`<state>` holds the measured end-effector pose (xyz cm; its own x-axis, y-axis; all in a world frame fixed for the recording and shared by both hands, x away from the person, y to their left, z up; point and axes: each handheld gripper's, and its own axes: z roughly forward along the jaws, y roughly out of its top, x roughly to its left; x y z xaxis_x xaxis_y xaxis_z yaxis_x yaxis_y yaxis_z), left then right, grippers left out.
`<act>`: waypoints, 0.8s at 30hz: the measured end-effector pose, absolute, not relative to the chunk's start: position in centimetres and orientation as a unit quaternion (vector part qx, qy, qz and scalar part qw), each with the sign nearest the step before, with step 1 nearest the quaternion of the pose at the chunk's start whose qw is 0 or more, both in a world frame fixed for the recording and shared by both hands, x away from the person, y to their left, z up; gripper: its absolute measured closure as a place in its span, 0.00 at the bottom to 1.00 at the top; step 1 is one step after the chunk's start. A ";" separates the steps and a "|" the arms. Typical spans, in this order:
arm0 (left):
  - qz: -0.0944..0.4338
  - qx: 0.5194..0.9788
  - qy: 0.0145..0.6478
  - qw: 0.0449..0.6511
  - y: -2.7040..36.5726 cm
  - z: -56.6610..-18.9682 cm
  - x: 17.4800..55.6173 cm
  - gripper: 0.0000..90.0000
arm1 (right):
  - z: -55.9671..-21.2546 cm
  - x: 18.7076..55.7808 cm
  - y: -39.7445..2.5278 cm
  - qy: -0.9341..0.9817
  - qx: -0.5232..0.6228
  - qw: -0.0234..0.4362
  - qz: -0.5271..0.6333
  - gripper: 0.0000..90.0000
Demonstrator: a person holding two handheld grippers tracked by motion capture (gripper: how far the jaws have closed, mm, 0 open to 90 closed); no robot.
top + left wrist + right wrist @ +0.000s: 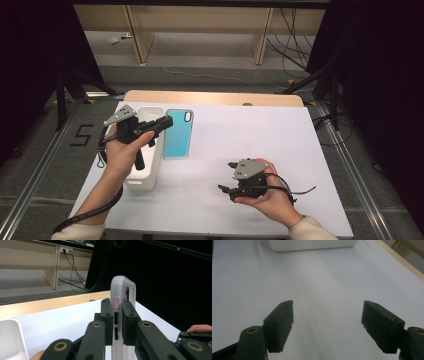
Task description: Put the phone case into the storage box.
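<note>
My left gripper (119, 315) is clenched on the edge of a clear case (123, 290), which stands upright between its jaws, held up above the left part of the table; my right gripper (327, 322) hangs with jaws spread wide and nothing between them, low over the near right part. The room around is dark at both sides, with black curtains, a grey floor (210, 75) and pale wooden furniture legs beyond, cables trailing near them. The table (250, 150) is covered in white sheet, with a strip of bare wood showing along its far edge. On its left sits a white tray (150, 170), long side running away from me, and just beside it to the right lies a blue phone (178, 134), flat, parallel to the tray. The whole middle and right of the sheet lie bare, so there is open room between my two hands and toward the far edge; the tray stands close to the left edge. From above, my left hand and gripper (145, 127) cover the case and part of the tray, so I cannot make out what lies inside it. The case's lower end is cut off in the left gripper view.
</note>
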<state>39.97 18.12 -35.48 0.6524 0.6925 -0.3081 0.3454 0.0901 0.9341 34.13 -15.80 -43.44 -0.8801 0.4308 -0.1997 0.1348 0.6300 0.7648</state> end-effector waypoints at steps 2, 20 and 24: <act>0.140 0.659 0.394 0.625 18.2 -35.5 40.0 0.91 | -43.4 34.1 -15.8 0.884 0.161 0.185 0.399 0.30; 0.149 0.660 0.394 0.622 19.0 -35.3 40.1 0.91 | -43.5 34.2 -15.8 0.883 0.160 0.186 0.399 0.30; 0.150 0.659 0.395 0.623 19.2 -35.2 40.1 0.91 | -43.5 34.2 -15.8 0.883 0.161 0.186 0.400 0.30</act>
<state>40.08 19.17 -35.23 0.6433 0.7068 -0.2943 0.3335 0.0874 0.9387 34.17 -15.83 -43.45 -0.8791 0.4325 -0.2006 0.1346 0.6287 0.7659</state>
